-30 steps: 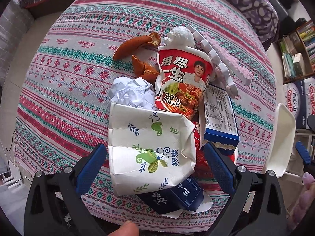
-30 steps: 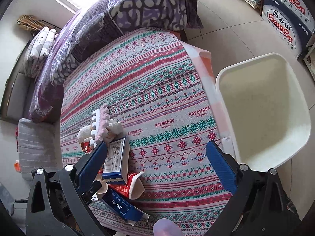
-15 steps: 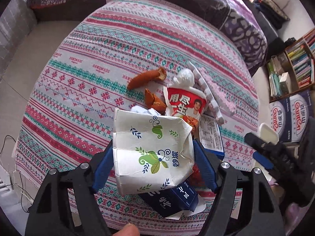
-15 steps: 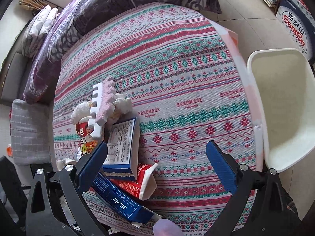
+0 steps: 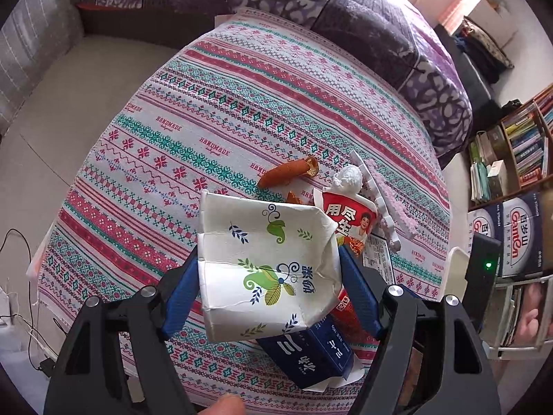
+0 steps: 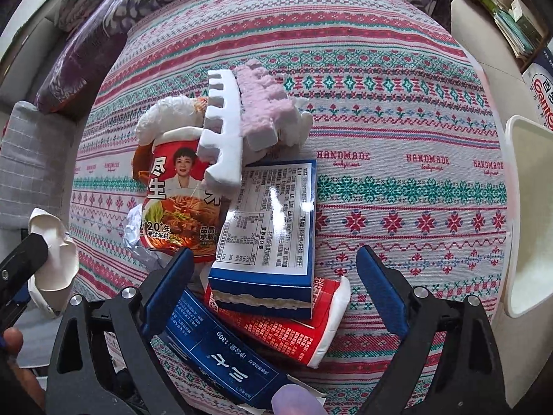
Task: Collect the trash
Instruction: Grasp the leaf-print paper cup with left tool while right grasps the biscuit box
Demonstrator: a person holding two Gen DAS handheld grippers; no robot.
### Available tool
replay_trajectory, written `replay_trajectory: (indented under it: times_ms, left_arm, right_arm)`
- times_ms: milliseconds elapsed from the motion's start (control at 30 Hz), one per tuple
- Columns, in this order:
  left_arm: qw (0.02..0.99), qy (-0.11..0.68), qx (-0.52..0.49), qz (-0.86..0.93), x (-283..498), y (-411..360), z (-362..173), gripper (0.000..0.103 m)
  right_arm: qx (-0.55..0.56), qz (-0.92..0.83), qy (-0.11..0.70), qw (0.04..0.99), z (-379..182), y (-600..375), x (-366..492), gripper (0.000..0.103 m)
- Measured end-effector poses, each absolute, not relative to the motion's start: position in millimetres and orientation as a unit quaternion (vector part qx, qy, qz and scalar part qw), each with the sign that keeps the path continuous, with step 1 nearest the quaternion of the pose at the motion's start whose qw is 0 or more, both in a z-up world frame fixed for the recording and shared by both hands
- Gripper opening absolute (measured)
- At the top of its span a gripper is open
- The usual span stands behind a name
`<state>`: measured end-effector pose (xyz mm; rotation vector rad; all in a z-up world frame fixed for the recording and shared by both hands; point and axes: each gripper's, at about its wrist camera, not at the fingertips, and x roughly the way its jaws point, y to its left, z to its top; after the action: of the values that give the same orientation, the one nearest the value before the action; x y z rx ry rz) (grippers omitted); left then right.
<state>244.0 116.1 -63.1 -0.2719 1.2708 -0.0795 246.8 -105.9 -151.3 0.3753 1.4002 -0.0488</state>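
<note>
My left gripper (image 5: 273,304) is shut on a crushed white paper cup (image 5: 266,266) with green leaf prints and holds it above the trash pile. The cup also shows at the left edge of the right wrist view (image 6: 53,252). My right gripper (image 6: 273,290) is open and hovers over a blue box (image 6: 273,221) with a printed label. Under it lie a red carton (image 6: 293,325) and a dark blue box (image 6: 221,356). A red noodle cup (image 6: 176,204), white foam (image 6: 223,141) and pink foam (image 6: 261,103) lie behind.
A patterned tablecloth (image 5: 207,121) covers the round table. Orange peel (image 5: 287,173) and a white tissue wad (image 5: 349,176) lie beyond the pile. A white bin (image 6: 528,214) stands off the table's right edge. A purple sofa (image 5: 311,7) sits behind, bookshelves (image 5: 518,152) at right.
My left gripper closed on the paper cup and lifted it up and back from the pile. My right gripper moved in over the boxes, staying open.
</note>
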Motion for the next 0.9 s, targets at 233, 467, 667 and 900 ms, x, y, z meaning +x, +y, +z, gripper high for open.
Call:
replay_trajectory:
  times_ms: [233, 467, 667, 900]
  left_arm:
    - [0.799, 0.586, -0.131, -0.038, 243, 117, -60, 0.074]
    - [0.812, 0.566, -0.132, -0.048, 244, 109, -49, 0.075]
    - [0.821, 0.553, -0.127, -0.058, 245, 90, -40, 0.075]
    - [0.824, 0.549, -0.120, -0.076, 247, 62, -34, 0.075]
  right_arm:
    - [0.177, -0.003, 0.634, 0.753, -148, -105, 244, 0.055]
    - [0.208, 0.006, 0.591, 0.779, -113, -124, 231, 0.055]
    - [0.223, 0.005, 0.559, 0.798, -85, -142, 224, 0.055]
    - [0.238, -0.009, 0.530, 0.814, -62, -172, 211, 0.055]
